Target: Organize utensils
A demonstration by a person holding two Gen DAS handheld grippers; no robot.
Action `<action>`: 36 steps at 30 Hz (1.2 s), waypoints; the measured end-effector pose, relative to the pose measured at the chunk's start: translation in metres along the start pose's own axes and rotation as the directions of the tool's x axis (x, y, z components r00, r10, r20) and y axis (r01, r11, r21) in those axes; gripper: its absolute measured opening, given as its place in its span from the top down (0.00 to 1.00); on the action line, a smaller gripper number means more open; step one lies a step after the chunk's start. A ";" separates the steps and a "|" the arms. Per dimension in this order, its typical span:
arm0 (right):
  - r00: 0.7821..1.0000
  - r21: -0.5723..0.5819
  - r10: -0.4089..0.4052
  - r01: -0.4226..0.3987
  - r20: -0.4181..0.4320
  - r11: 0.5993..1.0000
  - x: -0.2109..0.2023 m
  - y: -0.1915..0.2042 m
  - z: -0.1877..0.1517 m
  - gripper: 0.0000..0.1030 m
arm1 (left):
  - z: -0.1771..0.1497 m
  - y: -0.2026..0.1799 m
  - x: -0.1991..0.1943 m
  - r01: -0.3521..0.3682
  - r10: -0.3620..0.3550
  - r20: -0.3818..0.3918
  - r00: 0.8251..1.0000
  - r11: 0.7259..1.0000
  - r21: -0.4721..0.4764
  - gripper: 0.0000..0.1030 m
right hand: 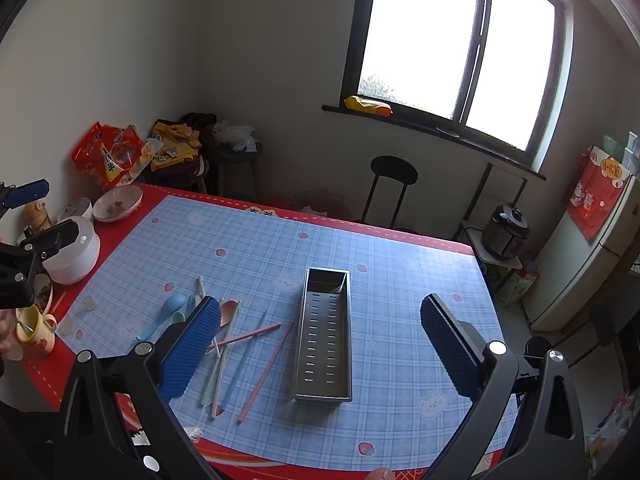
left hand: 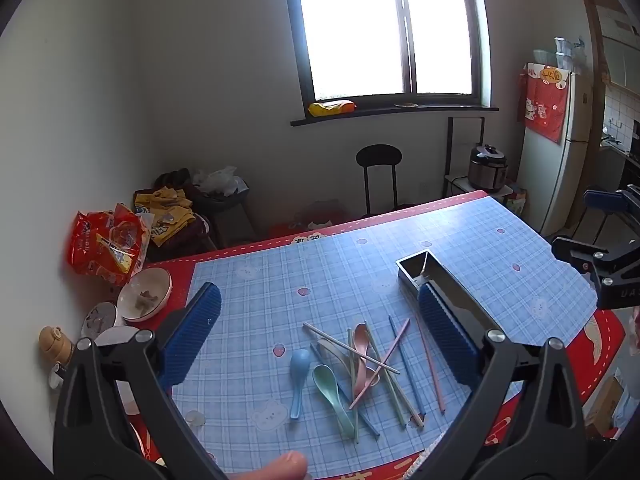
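While the metal tray (right hand: 326, 330) at the middle of the right wrist view holds nothing, every piece remains to sort: spoons (left hand: 331, 384) and chopsticks (left hand: 394, 364) lie tangled at lower centre of the left wrist view. Left gripper (left hand: 320, 336) and right gripper (right hand: 320, 340) hover, both spread wide and grasping nothing.

White walls, bright overexposed window (left hand: 390, 28) with dark frame and dark sill (left hand: 394, 114). Black round-backed chair (left hand: 379, 176) under it, beside it a low stand with a rice cooker (left hand: 488, 168); white fridge (left hand: 560, 152) at right. Table (right hand: 280, 248) has a blue plaid cover with red border.
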State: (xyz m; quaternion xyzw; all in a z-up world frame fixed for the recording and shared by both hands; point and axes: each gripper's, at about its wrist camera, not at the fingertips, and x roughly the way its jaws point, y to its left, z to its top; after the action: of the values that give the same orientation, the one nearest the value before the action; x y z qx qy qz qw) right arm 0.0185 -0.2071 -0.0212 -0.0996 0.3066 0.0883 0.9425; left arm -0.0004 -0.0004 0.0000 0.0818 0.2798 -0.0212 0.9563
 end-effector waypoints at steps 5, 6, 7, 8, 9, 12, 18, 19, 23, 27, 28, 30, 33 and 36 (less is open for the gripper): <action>1.000 0.001 0.002 -0.002 0.005 1.000 -0.001 0.000 0.001 0.05 | 0.000 0.000 0.000 0.001 -0.001 -0.004 1.000 1.000 -0.004 0.05; 1.000 0.000 0.002 -0.002 0.006 1.000 -0.001 0.000 0.001 0.05 | 0.000 0.000 0.000 0.001 -0.001 -0.004 1.000 1.000 -0.004 0.05; 1.000 -0.001 0.002 -0.002 0.006 1.000 -0.001 0.001 0.001 0.05 | 0.000 0.000 0.000 0.001 -0.001 -0.003 1.000 1.000 -0.004 0.05; 1.000 -0.002 0.001 -0.001 0.007 1.000 -0.001 0.001 0.001 0.05 | 0.000 0.000 -0.001 0.001 -0.001 -0.002 1.000 1.000 -0.003 0.05; 1.000 -0.003 -0.001 0.001 0.002 1.000 0.000 0.001 0.001 0.05 | 0.000 0.000 0.000 0.002 -0.002 -0.005 1.000 1.000 -0.005 0.05; 1.000 -0.005 -0.002 0.002 0.001 1.000 0.001 0.000 0.002 0.05 | 0.000 0.001 0.001 0.002 -0.002 -0.005 1.000 1.000 -0.006 0.05; 1.000 0.003 0.005 -0.005 0.003 1.000 0.000 0.000 0.003 0.05 | 0.001 0.002 0.005 -0.003 0.003 -0.006 1.000 1.000 -0.008 0.05; 1.000 0.003 0.005 -0.005 0.003 1.000 0.000 0.000 0.004 0.05 | 0.000 0.001 0.005 -0.002 0.002 -0.006 1.000 1.000 -0.008 0.05; 1.000 0.002 0.007 -0.007 0.003 1.000 0.000 0.000 0.004 0.05 | 0.000 0.001 0.005 -0.002 0.002 -0.006 1.000 1.000 -0.008 0.05; 1.000 0.000 0.008 -0.008 0.001 1.000 0.001 0.001 0.003 0.05 | 0.001 0.000 0.004 -0.004 0.004 -0.006 1.000 1.000 -0.007 0.05; 1.000 0.000 0.007 -0.007 0.001 1.000 0.001 0.001 0.003 0.05 | 0.001 0.000 0.005 -0.004 0.004 -0.006 1.000 1.000 -0.007 0.05; 1.000 0.000 0.007 -0.007 0.002 1.000 0.001 0.001 0.003 0.05 | 0.000 0.000 0.005 -0.002 0.002 -0.006 1.000 1.000 -0.007 0.05; 1.000 -0.001 0.006 -0.006 0.001 1.000 0.002 0.002 0.004 0.05 | 0.001 0.000 0.005 -0.003 0.003 -0.006 1.000 1.000 -0.006 0.05; 1.000 -0.002 0.007 -0.007 0.001 1.000 0.002 0.001 0.004 0.05 | 0.004 0.002 0.004 -0.003 0.003 -0.007 1.000 1.000 -0.007 0.05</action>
State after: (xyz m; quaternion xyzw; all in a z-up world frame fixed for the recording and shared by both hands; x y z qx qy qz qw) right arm 0.0216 -0.2046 -0.0192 -0.0993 0.3065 0.0919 0.9422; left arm 0.0049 0.0008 0.0012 0.0788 0.2833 -0.0185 0.9556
